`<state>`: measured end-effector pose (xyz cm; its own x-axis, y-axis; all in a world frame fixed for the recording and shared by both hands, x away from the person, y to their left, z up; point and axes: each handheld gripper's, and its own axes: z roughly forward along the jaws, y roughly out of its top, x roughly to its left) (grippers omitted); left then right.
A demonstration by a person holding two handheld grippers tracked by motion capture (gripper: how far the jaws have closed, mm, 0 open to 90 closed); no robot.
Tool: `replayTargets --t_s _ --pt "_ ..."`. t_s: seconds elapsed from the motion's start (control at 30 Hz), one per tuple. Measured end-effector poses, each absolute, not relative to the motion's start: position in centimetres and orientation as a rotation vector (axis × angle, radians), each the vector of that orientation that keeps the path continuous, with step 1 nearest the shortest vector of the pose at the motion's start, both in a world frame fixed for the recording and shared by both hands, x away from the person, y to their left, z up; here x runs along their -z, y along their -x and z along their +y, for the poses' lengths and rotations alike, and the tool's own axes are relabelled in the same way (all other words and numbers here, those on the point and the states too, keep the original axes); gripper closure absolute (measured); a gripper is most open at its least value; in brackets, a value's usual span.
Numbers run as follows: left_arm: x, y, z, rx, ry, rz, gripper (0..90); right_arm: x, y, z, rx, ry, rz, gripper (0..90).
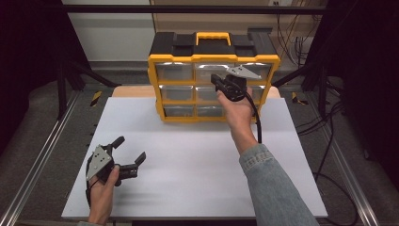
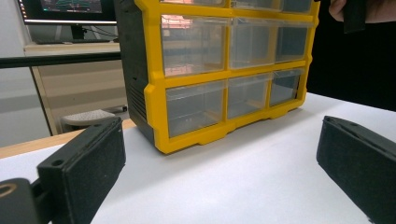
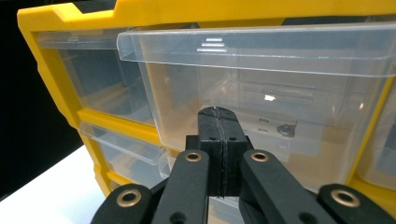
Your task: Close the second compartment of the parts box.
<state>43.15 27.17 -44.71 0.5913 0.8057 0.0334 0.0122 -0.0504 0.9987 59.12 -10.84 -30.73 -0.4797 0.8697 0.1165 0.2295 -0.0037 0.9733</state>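
A yellow and black drawer organizer with clear plastic drawers stands at the far middle of the white board. My right gripper is held up against its front, by the top middle drawer. In the right gripper view the jaws are pressed together with nothing between them, just under the protruding lip of that drawer, which sticks out a little from the yellow frame. My left gripper rests low at the board's near left, open and empty. Its view looks between the wide-apart jaws toward the organizer.
The board lies on a wooden table whose edge shows behind it. Black frame bars stand at both sides and cables trail at the right. A monitor sits beyond the organizer in the left gripper view.
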Motion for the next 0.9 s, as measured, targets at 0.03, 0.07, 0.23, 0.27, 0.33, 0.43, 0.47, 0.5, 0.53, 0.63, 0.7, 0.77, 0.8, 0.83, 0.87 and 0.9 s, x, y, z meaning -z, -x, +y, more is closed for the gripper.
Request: replayTargets --t_s 0.03,0.07,0.23,0.27,0.33,0.43,0.47,0.5,0.53,0.63,0.7,0.77,0.8,0.83,0.87,0.9 --pt "44.72 -43.15 27.14 -0.747 -1.497 0.726 1.2 30.74 -59.14 -10.84 -1.518 -1.138 1.732 90.0" --pt "44.72 -43.15 27.14 -0.747 -1.497 0.726 1.1 30.74 -59.14 -10.84 -1.518 -1.138 1.732 90.0" --pt "44.71 -43.15 27.19 -0.748 -1.497 0.727 1.1 30.77 -59.22 -10.78 -1.517 -1.142 1.726 90.0" --pt "44.7 -43.15 27.21 -0.749 -1.496 0.728 1.1 30.77 -59.26 -10.77 -1.516 -1.141 1.726 90.0" --pt "44.7 -43.16 27.22 -0.748 -1.495 0.728 1.1 30.76 -59.33 -10.75 -1.513 -1.142 1.727 90.0" --pt "44.7 -43.17 27.23 -0.748 -1.495 0.729 1.2 30.73 -59.41 -10.74 -1.511 -1.141 1.725 90.0" --pt "44.7 -43.16 27.23 -0.748 -1.495 0.729 1.1 30.71 -59.43 -10.73 -1.51 -1.142 1.725 90.0" --pt "44.7 -43.16 27.23 -0.748 -1.495 0.728 1.2 30.7 -59.45 -10.72 -1.51 -1.142 1.725 90.0" --pt "44.7 -43.16 27.23 -0.748 -1.495 0.728 1.2 30.69 -59.47 -10.71 -1.511 -1.142 1.724 90.0" --pt "44.71 -43.17 27.23 -0.747 -1.495 0.729 1.2 30.73 -59.51 -10.7 -1.51 -1.142 1.726 90.0" --pt "44.71 -43.18 27.22 -0.747 -1.496 0.729 1.1 30.75 -59.54 -10.69 -1.508 -1.141 1.727 90.0" --pt "44.72 -43.19 27.2 -0.746 -1.496 0.728 1.1 30.74 -59.57 -10.71 -1.507 -1.14 1.727 90.0" --pt "44.72 -43.2 27.2 -0.746 -1.497 0.728 1.2 30.73 -59.59 -10.71 -1.506 -1.14 1.726 90.0" --pt "44.73 -43.21 27.19 -0.746 -1.496 0.728 1.2 30.72 -59.6 -10.72 -1.506 -1.141 1.725 90.0" --pt "44.74 -43.21 27.19 -0.746 -1.496 0.728 1.2 30.71 -59.62 -10.73 -1.507 -1.142 1.725 90.0" --pt "44.73 -43.22 27.19 -0.746 -1.496 0.728 1.1 30.71 -59.63 -10.73 -1.507 -1.142 1.725 90.0"
